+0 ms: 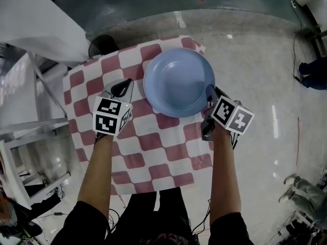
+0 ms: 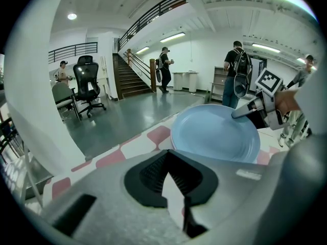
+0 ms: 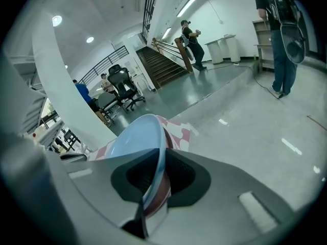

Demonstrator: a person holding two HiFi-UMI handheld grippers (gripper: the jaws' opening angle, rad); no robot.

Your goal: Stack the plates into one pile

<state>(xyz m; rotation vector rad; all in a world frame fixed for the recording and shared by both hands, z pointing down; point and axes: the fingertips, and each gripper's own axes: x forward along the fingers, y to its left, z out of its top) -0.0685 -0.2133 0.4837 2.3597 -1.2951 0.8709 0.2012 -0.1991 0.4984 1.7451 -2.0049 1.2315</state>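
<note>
Looking down on a blue plate (image 1: 178,81) lying toward the far right of a checked desk (image 1: 148,152). Pinching its near right rim with the right tool (image 1: 209,100), jaws barely apart. Holding the left tool (image 1: 121,88) shut and empty, just left of the plate.

plate (image 1: 179,83): smooth, glossy, looks like glazed ceramic.
tablecloth (image 1: 148,147): matt cloth, zero shine.
floor (image 1: 255,60): polished, super shiny.
left gripper (image 2: 172,185): matt grey plastic-looking shell, slightly grainy.
pads (image 2: 153,173): black, ribbed, rubbery.
marker cube (image 1: 110,116): flat matt print.
</note>
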